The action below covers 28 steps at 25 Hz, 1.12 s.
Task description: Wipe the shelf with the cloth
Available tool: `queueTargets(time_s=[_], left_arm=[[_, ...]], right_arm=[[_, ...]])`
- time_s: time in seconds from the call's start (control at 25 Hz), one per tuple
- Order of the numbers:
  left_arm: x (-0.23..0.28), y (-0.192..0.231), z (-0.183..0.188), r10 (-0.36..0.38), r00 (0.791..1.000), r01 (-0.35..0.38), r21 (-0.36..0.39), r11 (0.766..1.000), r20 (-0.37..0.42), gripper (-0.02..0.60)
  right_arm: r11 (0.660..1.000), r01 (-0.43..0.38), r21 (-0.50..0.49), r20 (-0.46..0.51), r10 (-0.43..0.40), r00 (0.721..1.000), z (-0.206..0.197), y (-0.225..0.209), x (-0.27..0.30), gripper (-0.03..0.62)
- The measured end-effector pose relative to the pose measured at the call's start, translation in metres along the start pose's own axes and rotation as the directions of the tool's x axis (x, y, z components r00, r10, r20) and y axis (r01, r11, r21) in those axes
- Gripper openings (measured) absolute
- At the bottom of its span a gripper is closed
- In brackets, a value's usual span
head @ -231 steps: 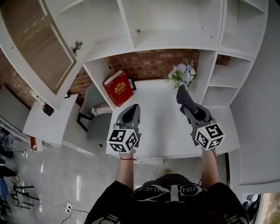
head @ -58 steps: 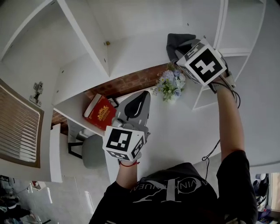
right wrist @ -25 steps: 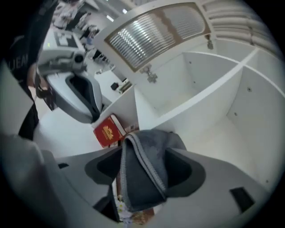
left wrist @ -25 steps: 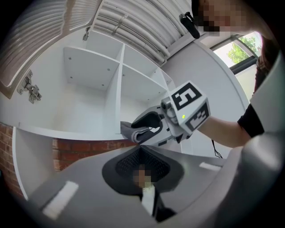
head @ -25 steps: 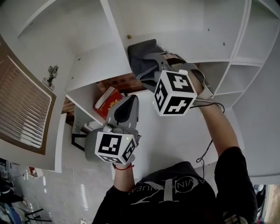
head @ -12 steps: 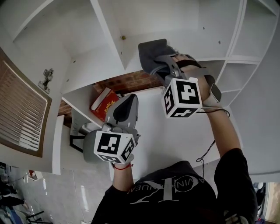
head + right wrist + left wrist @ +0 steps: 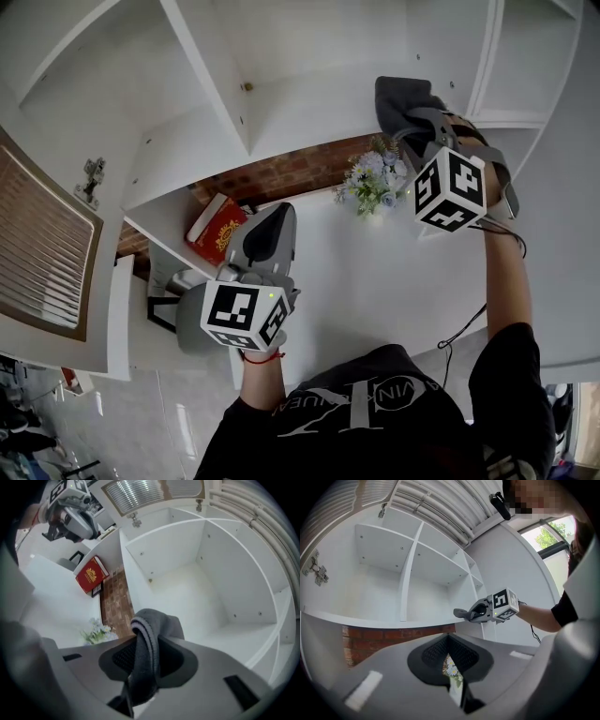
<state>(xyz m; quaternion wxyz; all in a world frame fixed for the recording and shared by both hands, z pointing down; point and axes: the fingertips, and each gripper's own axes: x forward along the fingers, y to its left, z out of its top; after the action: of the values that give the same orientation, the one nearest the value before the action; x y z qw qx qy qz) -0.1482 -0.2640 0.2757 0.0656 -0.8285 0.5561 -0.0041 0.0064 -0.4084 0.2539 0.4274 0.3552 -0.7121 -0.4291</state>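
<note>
Right gripper (image 7: 414, 114): jaws clamped on the cloth (image 7: 398, 94), which stands up in a grey fold between them in the right gripper view (image 7: 149, 637).
Right arm: raised high and stretched forward, forearm bare below a black sleeve, marker cube facing the head camera, a thin cable hanging beside the forearm.
Cloth: at the right end of the shelf (image 7: 309, 103), close to the upright divider (image 7: 480, 56) and above the flowers (image 7: 370, 178); whether it presses on the board cannot be told.
Left gripper (image 7: 272, 220): jaws closed together on nothing; in the left gripper view (image 7: 449, 654) only a thin slit shows between them.
Left arm: held low and close to the body, over the left front of the desk (image 7: 375, 272), gripper pointing toward the brick wall (image 7: 281, 173); a red band sits on the wrist (image 7: 260, 354).
Book (image 7: 217, 230): red, leaning at the desk's back left corner, just ahead of the left gripper.
Grippers: well apart, the right far higher than the left.
</note>
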Motion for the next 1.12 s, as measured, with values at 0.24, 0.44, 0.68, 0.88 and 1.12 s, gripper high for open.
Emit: queueTargets(time_s=[0.24, 0.44, 0.68, 0.88, 1.12], left_arm=[[0.008, -0.016, 0.000, -0.031, 1.000, 0.031, 0.004, 0.999, 0.000, 0.011], [0.007, -0.023, -0.001, -0.046, 0.999, 0.046, -0.004, 0.999, 0.002, 0.011], [0.012, -0.036, 0.003, -0.068, 0.998, 0.068, 0.010, 0.998, 0.009, 0.011], [0.014, -0.047, 0.006, -0.105, 0.994, 0.104, 0.015, 0.994, 0.024, 0.011], [0.010, -0.035, 0.003, -0.090, 0.996, 0.090, -0.002, 0.996, 0.025, 0.011]], right_arm=[[1.000, 0.014, 0.011, -0.061, -0.014, 0.998, -0.054, -0.014, -0.003, 0.114], [0.962, -0.200, 0.184, 0.143, 0.175, 0.974, -0.043, -0.021, -0.031, 0.107], [0.957, 0.126, 0.260, 0.037, -0.140, 0.989, -0.045, -0.086, -0.035, 0.092], [0.944, 0.322, -0.067, -0.257, -0.328, 0.909, -0.061, -0.112, -0.006, 0.087], [0.920, 0.265, -0.289, -0.395, -0.366, 0.842, -0.076, -0.132, 0.011, 0.086]])
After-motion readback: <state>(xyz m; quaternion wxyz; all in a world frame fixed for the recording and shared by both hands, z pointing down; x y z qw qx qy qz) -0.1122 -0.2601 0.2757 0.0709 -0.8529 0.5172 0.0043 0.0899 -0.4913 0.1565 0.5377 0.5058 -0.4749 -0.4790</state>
